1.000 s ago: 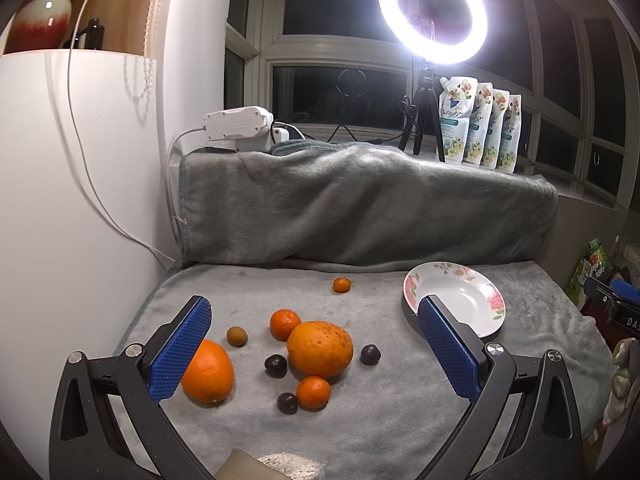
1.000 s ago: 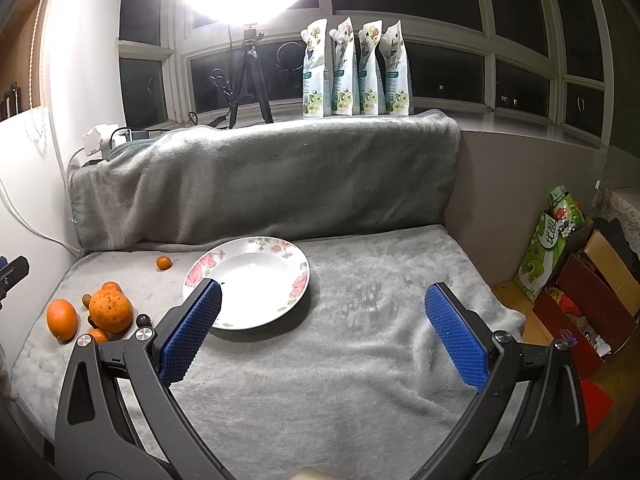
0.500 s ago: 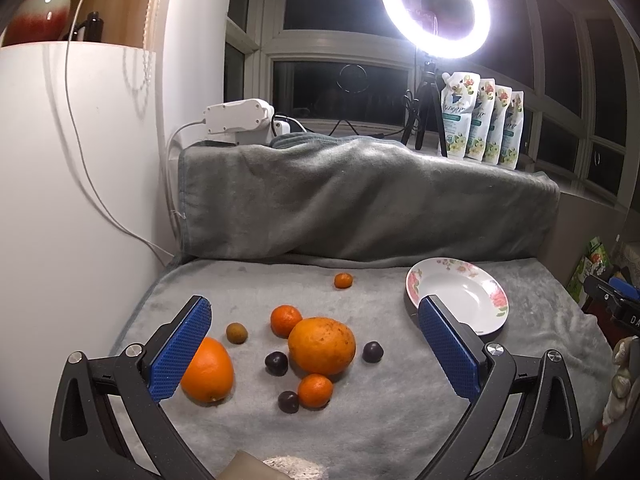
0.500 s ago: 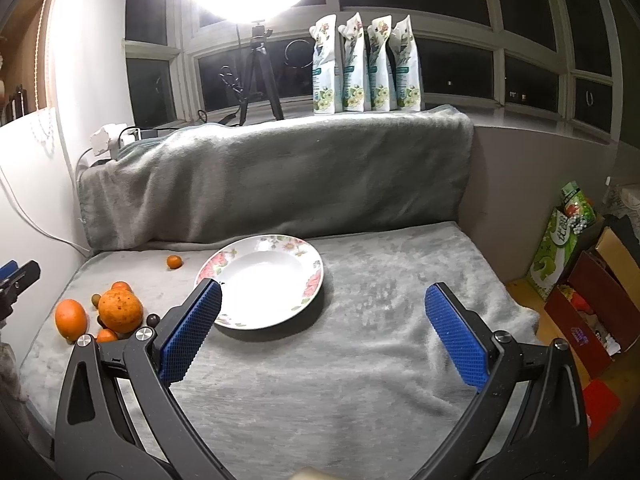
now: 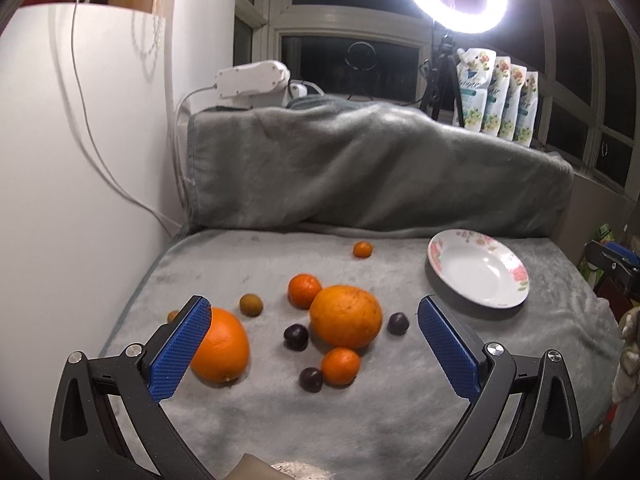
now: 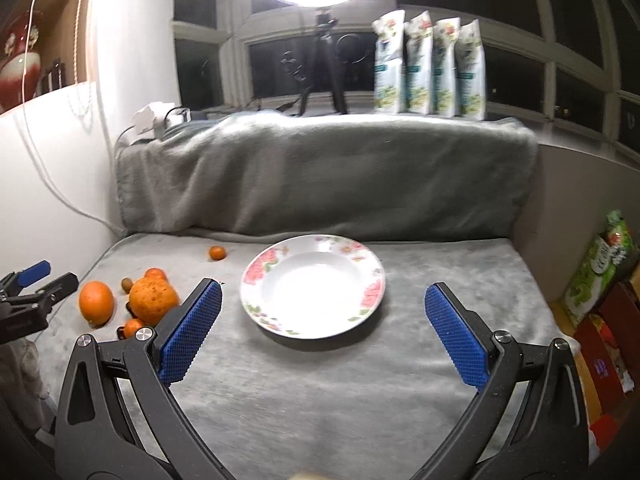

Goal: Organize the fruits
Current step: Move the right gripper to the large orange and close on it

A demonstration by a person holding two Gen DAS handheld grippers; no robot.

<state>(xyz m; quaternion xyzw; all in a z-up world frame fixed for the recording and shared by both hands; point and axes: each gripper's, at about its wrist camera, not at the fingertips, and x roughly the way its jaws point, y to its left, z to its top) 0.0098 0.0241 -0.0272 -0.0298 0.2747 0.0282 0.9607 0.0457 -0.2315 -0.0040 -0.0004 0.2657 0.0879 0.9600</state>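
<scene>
The left claw (image 5: pixel 314 338) hangs wide open above the grey blanket (image 5: pixel 400 420), its blue pads (image 5: pixel 178 354) spread to either side of a loose cluster of fruit and gripping nothing. The large orange (image 5: pixel 346 316) lies between the pads, a little ahead of them, with a smaller orange (image 5: pixel 222 346) partly hidden behind the left pad. Just beside the large one sit a mandarin (image 5: pixel 305 291) on its far side and a second mandarin (image 5: pixel 341 366) on its near side. Three dark plums (image 5: pixel 296 337) are scattered close around the large orange, and a small brown fruit (image 5: pixel 251 304) rests a little way beyond the smaller orange. A tiny mandarin (image 5: pixel 363 249) lies alone farther back, near the draped backrest. The right claw (image 6: pixel 322 330) is likewise open and empty, pointed at the floral plate (image 6: pixel 370 294), which sits empty on the blanket between and just beyond its pads. From the right wrist view, the fruit cluster lies to the left of the plate, well apart from this claw's grasp.
</scene>
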